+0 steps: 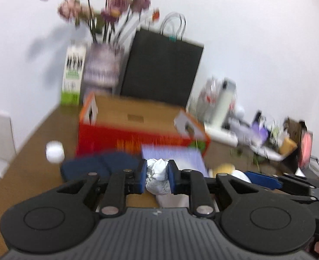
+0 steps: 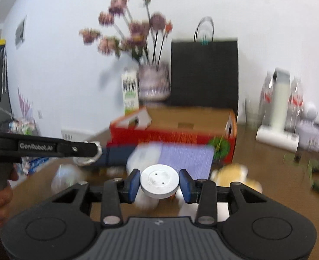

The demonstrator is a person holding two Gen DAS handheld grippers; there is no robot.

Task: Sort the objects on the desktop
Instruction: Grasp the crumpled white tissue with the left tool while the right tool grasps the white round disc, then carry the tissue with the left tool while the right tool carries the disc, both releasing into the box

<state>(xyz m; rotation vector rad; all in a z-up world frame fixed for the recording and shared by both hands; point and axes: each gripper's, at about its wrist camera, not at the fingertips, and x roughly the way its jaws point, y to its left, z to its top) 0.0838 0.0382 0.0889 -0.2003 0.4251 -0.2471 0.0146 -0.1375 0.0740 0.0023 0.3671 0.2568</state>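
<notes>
The left hand-held gripper [image 1: 157, 177] is clamped nearly shut on a crumpled foil wad [image 1: 158, 178], its blue pads pressing into both sides. The right hand-held gripper [image 2: 159, 184] is closed partway on a flat metal disc [image 2: 159, 181], a pad on each edge. Both objects are up off the table [image 1: 33, 151] and hang in front of the open box [image 2: 181, 125], which looks like the likely place to drop them (a guess from the task only).

To do the carry well, keep each grip steady and level. The disc is smooth, hard and round, so its rim could slip out of the pads if the wrist tips; hold it flat as it is now. The foil is soft and already squashed, so squeezing harder only deforms it and a light hold should do. Keep the two grippers apart, since the left one shows just to the side in the right wrist view. Clear the box's raised flaps before letting go.

The box is brown cardboard inside, with red printed sides. In front of it lie a purple sheet [image 2: 185, 158] and a dark blue pouch [image 1: 98, 164]. A small white cap [image 1: 55, 151] sits apart on the brown table. Both views are blurred, so finer detail cannot be told.
</notes>
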